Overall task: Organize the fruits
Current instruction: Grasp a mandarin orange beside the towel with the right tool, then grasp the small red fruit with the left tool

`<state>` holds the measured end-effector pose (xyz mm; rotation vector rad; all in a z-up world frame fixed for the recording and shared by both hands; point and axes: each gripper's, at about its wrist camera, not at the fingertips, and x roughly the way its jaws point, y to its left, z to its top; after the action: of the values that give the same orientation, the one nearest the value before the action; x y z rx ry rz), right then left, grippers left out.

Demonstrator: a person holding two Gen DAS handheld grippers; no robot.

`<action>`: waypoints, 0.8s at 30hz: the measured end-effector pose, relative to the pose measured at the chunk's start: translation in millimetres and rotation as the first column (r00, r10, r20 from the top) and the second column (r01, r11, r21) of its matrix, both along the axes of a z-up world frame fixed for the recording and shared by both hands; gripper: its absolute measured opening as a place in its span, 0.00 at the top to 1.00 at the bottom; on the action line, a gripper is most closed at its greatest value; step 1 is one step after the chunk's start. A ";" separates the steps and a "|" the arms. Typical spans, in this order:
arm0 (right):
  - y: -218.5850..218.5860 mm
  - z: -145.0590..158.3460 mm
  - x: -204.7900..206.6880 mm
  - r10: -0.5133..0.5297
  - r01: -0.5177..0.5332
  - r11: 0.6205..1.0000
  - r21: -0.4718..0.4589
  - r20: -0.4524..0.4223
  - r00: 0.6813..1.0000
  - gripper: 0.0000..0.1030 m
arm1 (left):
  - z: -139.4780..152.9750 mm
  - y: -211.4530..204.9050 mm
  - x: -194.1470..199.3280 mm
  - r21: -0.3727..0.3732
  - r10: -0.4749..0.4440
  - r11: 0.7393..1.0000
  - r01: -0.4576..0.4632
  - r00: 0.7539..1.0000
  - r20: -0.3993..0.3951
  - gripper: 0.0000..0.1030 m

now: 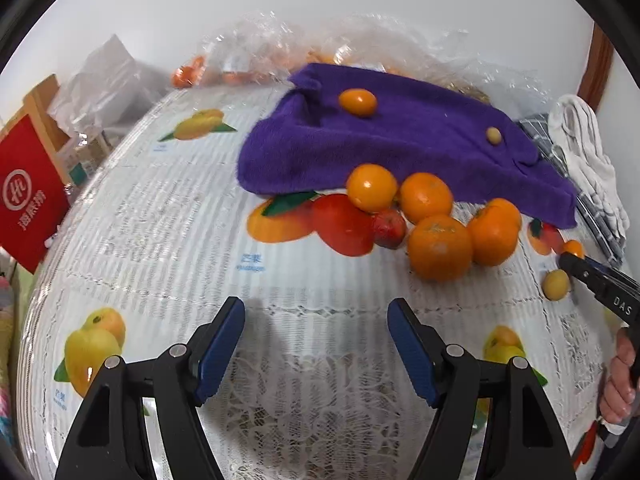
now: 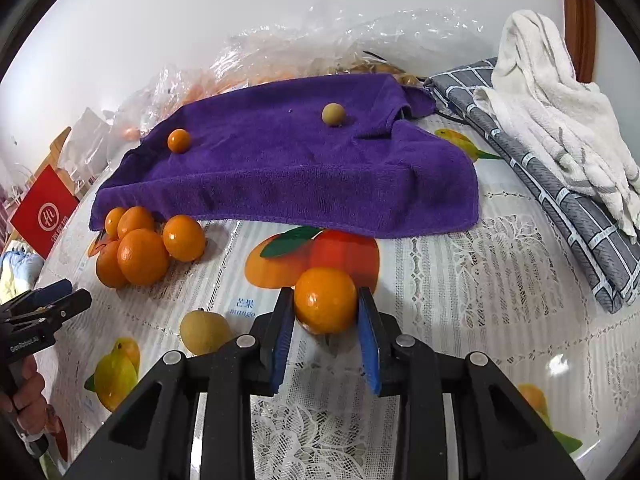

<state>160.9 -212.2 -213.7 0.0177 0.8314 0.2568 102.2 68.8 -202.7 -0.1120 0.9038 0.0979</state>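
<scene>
Right tool [image 2: 326, 312] is clamped on an orange [image 2: 325, 300]; left tool [image 1: 316, 344] stands apart, empty. Lift straight off the table [image 2: 460, 280], then carry to the towel [image 2: 280, 172].

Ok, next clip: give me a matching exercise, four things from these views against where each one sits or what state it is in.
Things:
1. left gripper
2. right gripper
3. tan round fruit
4. white cloth

Places or states:
A. lying on the grey checked cloth
B. resting on the purple towel
C. open, nothing between its fingers
D. shut on a small orange

Pairs: 1-C, 2-D, 3-B, 4-A
</scene>
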 end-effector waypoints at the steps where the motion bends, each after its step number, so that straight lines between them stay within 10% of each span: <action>1: 0.5 -0.4 -0.2 -0.002 0.002 1.000 -0.003 0.004 1.000 0.70 | 0.2 0.3 -1.2 0.000 0.003 1.000 -0.003 1.000 0.003 0.30; 12: 5.7 -0.8 2.8 -0.015 0.016 0.998 -0.053 0.029 0.999 0.70 | -0.2 1.3 3.3 0.030 -0.035 0.999 0.034 0.999 0.007 0.24; 24: 6.2 -0.6 -0.3 -0.021 0.022 0.998 -0.053 0.031 0.999 0.70 | 3.9 -12.4 37.3 -0.006 -0.148 0.989 0.149 0.988 0.047 0.40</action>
<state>160.6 -206.0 -214.2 -0.0275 0.8074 0.2139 139.5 56.4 -198.8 -0.0551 0.8634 -0.0473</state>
